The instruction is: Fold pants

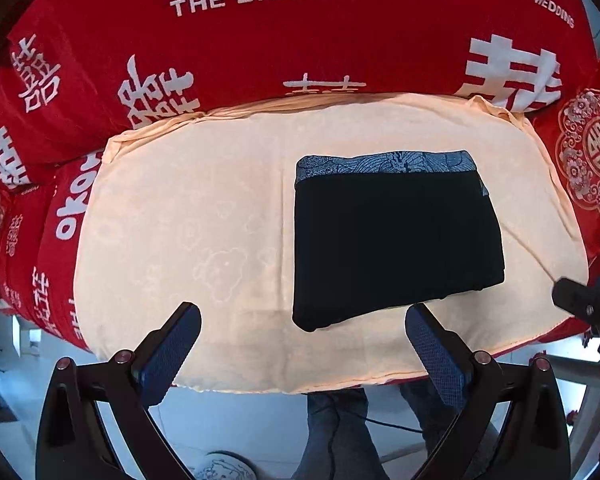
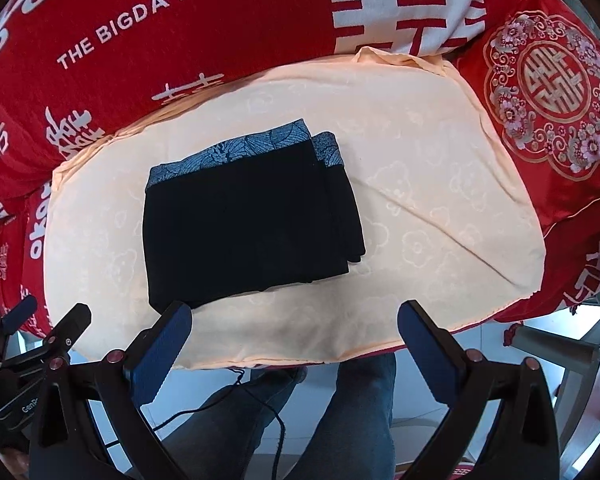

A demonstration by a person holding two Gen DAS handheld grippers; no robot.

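Left wrist: folded pants (image 1: 396, 236), waistband far, both tools (image 1: 302, 344) (image 2: 294, 340) wide apart, empty.

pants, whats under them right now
The folded black pants lie flat on a peach cloth, which is spread over a red cover. The cloth directly beneath the pants is covered, so nothing there can be seen. Neither open gripper touches them.
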